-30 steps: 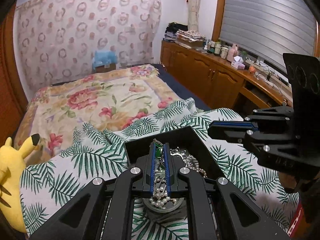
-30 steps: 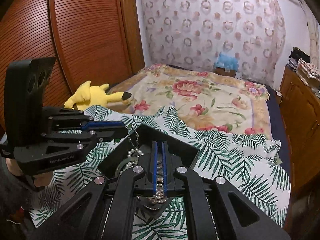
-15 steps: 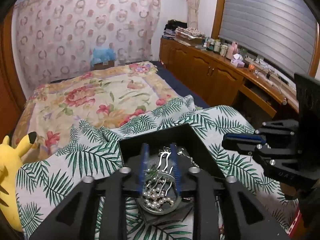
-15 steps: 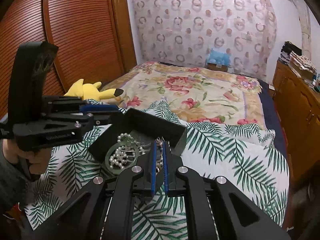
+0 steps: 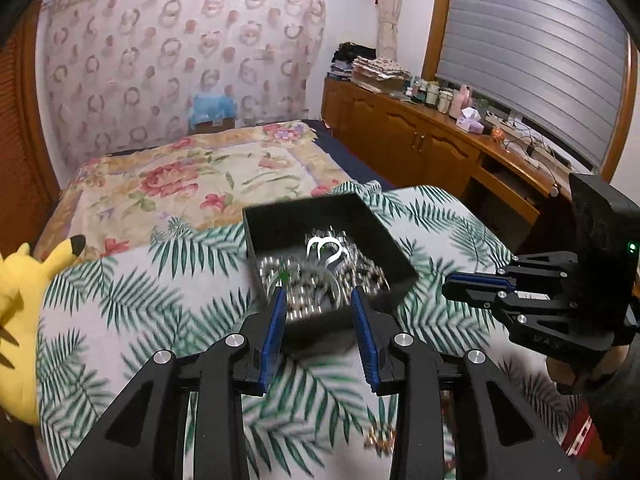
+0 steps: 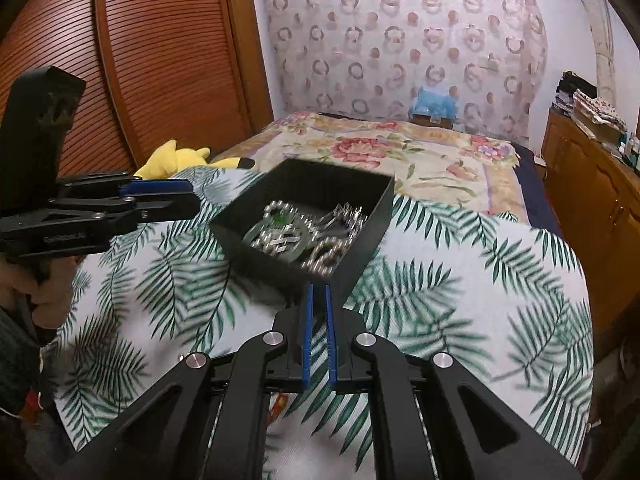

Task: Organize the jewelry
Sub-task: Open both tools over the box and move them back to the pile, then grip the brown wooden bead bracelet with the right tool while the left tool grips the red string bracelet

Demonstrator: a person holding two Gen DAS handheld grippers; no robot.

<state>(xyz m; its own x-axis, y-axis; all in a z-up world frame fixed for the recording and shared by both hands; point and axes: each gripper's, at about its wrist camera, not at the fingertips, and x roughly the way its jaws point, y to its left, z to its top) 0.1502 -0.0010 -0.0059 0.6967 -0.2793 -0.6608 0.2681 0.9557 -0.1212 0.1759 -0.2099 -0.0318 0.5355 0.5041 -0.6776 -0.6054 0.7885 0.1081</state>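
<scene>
A black open box sits on the palm-leaf cloth. It holds a blurred heap of jewelry: pearl strands, silver chains and a pale ring. My left gripper is open and empty, its blue-padded fingers just short of the box's near edge. It also shows in the right wrist view, left of the box. My right gripper is shut with nothing between its fingers, just in front of the box. It shows right of the box in the left wrist view.
A yellow plush toy lies at the left. A small gold piece lies on the cloth by my left gripper's body. A floral bedspread lies beyond the box. Wooden cabinets line the right wall.
My left gripper opened, let the pearl jewelry go into the box and drew back. My right gripper drew back out of the box, still shut.
</scene>
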